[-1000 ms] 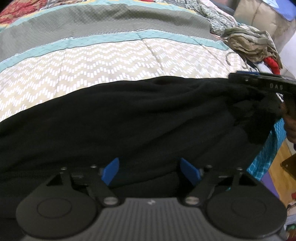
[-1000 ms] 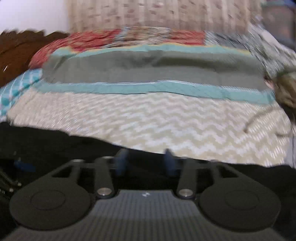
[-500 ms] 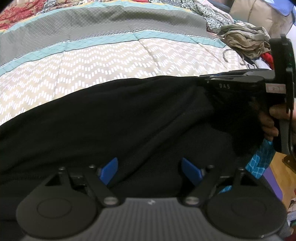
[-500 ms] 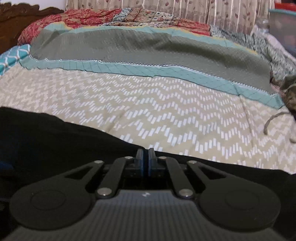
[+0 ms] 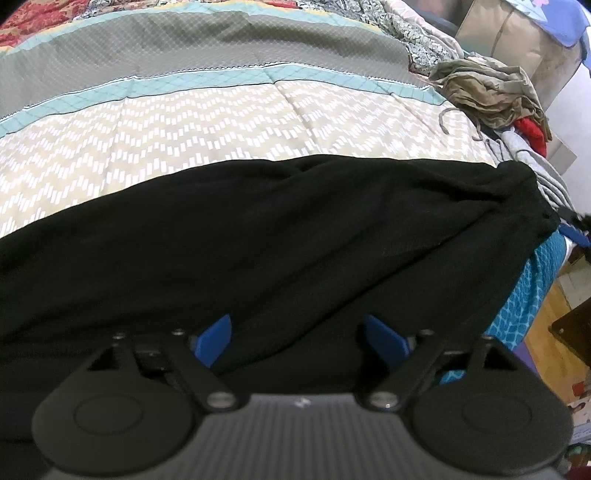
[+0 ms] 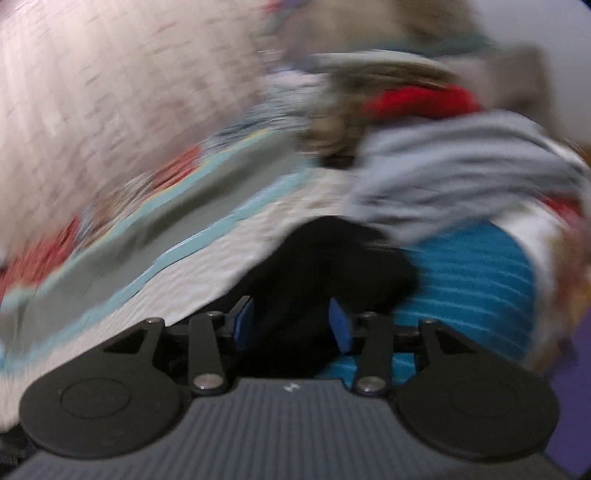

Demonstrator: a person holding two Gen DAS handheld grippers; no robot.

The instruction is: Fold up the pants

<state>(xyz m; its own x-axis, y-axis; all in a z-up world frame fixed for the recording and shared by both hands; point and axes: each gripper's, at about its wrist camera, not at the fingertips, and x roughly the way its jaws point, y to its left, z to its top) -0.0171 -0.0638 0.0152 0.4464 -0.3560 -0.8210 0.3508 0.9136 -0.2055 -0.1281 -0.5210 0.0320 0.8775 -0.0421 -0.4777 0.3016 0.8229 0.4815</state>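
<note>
Right claw [image 6: 291, 325] now parted, was pinching pants [image 5: 258, 236].

This is a bedroom in a home. A bed is covered by a quilted comforter [image 5: 207, 122] with chevron, teal and grey bands. A heap of unfolded laundry [image 5: 491, 96] sits at its far corner, a pillow or cushion [image 5: 517, 33] behind it, and wooden flooring [image 5: 550, 328] shows beside the bed.
</note>
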